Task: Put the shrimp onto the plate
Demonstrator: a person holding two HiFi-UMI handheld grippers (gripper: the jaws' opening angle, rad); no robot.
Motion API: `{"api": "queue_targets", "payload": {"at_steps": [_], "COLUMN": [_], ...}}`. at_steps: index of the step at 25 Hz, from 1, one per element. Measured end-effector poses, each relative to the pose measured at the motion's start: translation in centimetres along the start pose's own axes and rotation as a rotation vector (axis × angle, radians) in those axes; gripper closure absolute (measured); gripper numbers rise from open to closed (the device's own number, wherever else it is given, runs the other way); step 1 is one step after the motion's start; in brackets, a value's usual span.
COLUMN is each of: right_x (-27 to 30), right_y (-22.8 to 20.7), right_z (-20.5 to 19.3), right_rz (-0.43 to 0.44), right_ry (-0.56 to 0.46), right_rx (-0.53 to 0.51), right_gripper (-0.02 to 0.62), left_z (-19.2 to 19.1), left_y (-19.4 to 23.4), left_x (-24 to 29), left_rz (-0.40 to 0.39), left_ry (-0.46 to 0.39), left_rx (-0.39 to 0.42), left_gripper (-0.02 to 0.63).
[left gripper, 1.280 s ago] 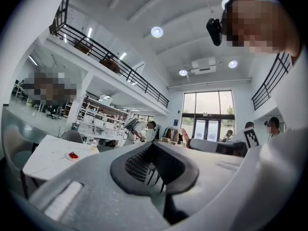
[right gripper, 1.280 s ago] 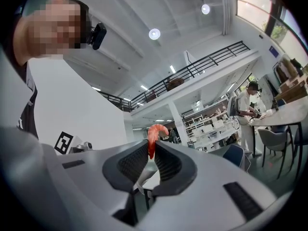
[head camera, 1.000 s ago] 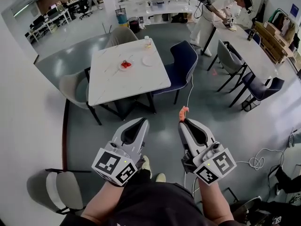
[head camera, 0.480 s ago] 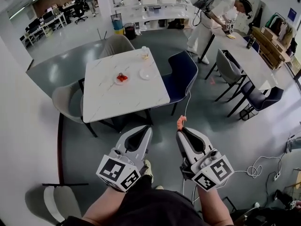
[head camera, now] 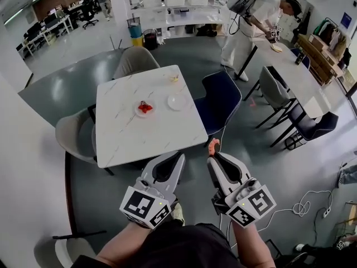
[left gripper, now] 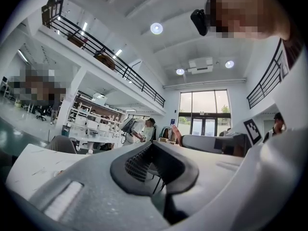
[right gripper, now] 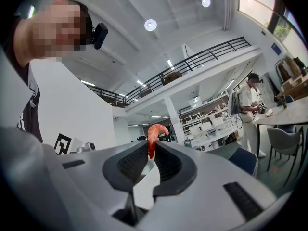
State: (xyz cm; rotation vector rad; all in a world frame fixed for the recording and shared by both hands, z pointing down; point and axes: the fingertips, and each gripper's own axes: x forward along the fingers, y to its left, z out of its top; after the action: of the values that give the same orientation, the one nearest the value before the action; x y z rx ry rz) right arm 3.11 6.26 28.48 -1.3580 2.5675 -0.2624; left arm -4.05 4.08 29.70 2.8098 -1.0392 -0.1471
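Note:
A pink shrimp [head camera: 213, 145] sticks up from the tips of my right gripper [head camera: 212, 156], which is shut on it; in the right gripper view the shrimp [right gripper: 153, 133] curls above the pads of that gripper [right gripper: 150, 150]. My left gripper [head camera: 179, 158] is shut with nothing in it, and in its own view its jaws [left gripper: 152, 147] meet. Both hang just short of the near edge of the white marble table [head camera: 128, 138]. On the table lie a small plate [head camera: 138, 112] holding red pieces and, to its right, a bare white plate [head camera: 177, 101].
A navy chair [head camera: 218, 98] stands at the table's right side, grey chairs at its far side [head camera: 134, 61] and left side [head camera: 71, 135]. A small yellowish item [head camera: 174, 79] lies near the table's far edge. A person [head camera: 251, 15] bends over another table [head camera: 293, 74] at the back right.
The table has drawn closer and now lies just ahead of both grippers. The right gripper still holds the shrimp; the left stays shut.

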Motion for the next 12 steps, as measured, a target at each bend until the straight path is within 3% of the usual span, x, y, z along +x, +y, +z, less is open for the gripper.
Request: {"api": "queue_targets", "payload": {"at_steps": [12], "right_x": [8.0], "right_y": [-5.5], "right_z": [-1.1], "right_rz": [0.0], "right_ry": [0.012], "right_rx": [0.01], "right_gripper": [0.551], "left_z": [-0.2], "left_y": [7.3], "left_x": [6.2], "left_rz": [0.013], "left_ry": [-0.014], "left_rx": [0.008], "left_gripper": [0.598]}}
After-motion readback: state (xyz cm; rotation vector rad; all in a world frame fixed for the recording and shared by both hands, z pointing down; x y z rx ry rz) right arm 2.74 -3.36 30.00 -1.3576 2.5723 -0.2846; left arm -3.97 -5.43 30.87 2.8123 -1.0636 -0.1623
